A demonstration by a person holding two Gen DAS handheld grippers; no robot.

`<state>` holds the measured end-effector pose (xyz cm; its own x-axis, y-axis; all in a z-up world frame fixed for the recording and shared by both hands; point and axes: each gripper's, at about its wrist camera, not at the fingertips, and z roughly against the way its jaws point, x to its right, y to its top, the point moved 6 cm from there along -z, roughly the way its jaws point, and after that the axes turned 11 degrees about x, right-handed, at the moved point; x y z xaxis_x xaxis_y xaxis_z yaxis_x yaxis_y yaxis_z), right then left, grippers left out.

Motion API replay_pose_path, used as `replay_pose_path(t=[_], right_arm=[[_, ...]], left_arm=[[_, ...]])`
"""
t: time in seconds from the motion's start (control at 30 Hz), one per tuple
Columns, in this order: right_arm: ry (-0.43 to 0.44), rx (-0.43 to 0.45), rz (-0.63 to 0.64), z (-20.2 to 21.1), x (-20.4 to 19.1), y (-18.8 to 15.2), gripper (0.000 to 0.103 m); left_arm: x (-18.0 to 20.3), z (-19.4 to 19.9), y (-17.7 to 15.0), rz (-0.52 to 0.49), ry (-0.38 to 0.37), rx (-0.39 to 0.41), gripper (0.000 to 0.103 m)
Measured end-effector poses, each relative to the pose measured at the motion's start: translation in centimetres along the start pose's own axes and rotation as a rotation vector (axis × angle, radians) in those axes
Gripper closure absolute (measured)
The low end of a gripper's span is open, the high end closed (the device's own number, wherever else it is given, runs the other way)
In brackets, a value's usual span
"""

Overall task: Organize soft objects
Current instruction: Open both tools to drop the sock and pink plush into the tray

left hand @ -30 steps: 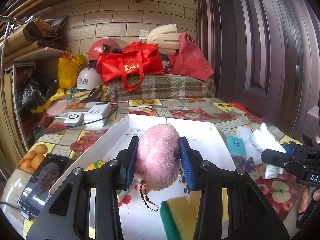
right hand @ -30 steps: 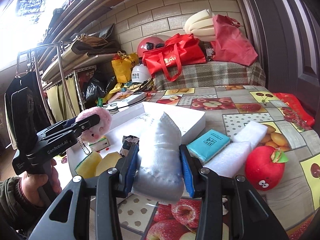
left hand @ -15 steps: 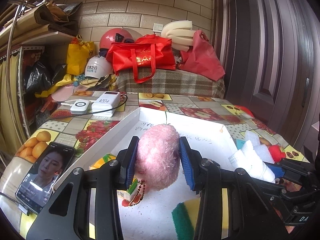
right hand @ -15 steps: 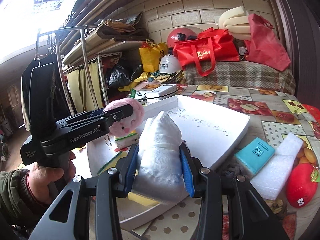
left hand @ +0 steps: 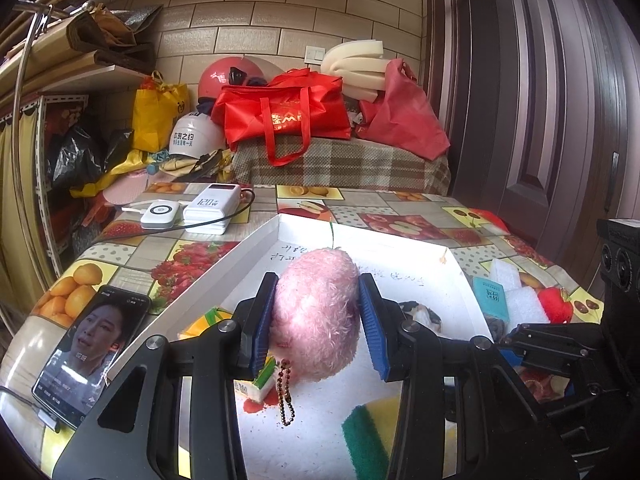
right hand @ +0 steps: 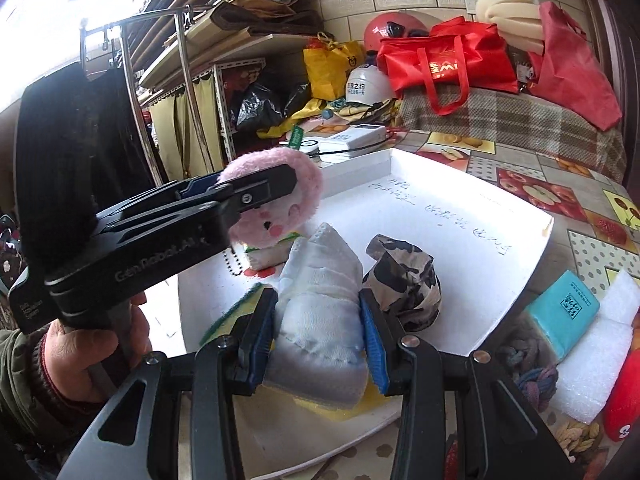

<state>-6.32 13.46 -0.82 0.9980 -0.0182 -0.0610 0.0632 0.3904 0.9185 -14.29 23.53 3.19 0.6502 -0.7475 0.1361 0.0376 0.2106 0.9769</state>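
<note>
Both loads hang over the white tray [right hand: 472, 184], the left tool [left hand: 318, 320] clamped on the pink plush [left hand: 316, 312] and the right tool [right hand: 320, 328] on the white cloth [right hand: 320, 300] (camouflage bundle [right hand: 404, 280] already inside), so next comes lowering and letting go.

Right hand-held gripper [right hand: 320, 332] clamps a white cloth [right hand: 320, 304] over the white tray [right hand: 460, 240], beside a camouflage bundle [right hand: 404, 280]
</note>
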Motion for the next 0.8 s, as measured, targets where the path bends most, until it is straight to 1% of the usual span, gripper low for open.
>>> replay_pose_path(t=[0.07, 0.13, 0.2, 0.27, 0.33, 0.47, 0.57, 0.67, 0.77, 0.8], right_arm=[[-0.056, 0.005, 0.026, -0.6, 0.8, 0.4, 0.062], [-0.105, 0.003, 0.023, -1.3, 2.0, 0.8, 0.062], [-0.150, 0.013, -0.009, -1.8, 3.5, 1.4, 0.062], [-0.178, 0.029, -0.063, -1.9, 4.8, 1.7, 0.062], [-0.181, 0.051, -0.111, -1.6, 5.4, 1.9, 0.062], [-0.166, 0.114, -0.092, -0.6, 4.4, 2.4, 0.062], [-0.150, 0.119, -0.098, -0.6, 3.8, 2.4, 0.062], [-0.161, 0.131, -0.077, -0.5, 3.4, 2.6, 0.062], [-0.189, 0.138, -0.084, -0.4, 3.8, 2.6, 0.061], [-0.194, 0.138, -0.092, -0.4, 4.0, 2.6, 0.054]], left_arm=[[0.0, 0.0, 0.0, 0.001, 0.000, 0.000, 0.063], [0.0, 0.0, 0.0, 0.001, 0.000, -0.001, 0.063], [0.0, 0.0, -0.1, 0.000, 0.000, -0.002, 0.063], [0.0, 0.0, 0.0, -0.001, 0.000, -0.001, 0.063], [0.0, -0.1, -0.1, -0.003, 0.002, -0.006, 0.063], [-0.1, -0.6, -0.2, -0.002, 0.008, -0.011, 0.063], [0.2, -1.3, -0.1, -0.014, 0.006, -0.015, 0.063], [0.9, -1.8, -0.1, -0.046, 0.000, -0.025, 0.063], [1.0, -1.7, -0.1, -0.066, 0.014, -0.020, 0.056], [0.9, -1.6, 0.0, -0.070, 0.034, -0.010, 0.050]])
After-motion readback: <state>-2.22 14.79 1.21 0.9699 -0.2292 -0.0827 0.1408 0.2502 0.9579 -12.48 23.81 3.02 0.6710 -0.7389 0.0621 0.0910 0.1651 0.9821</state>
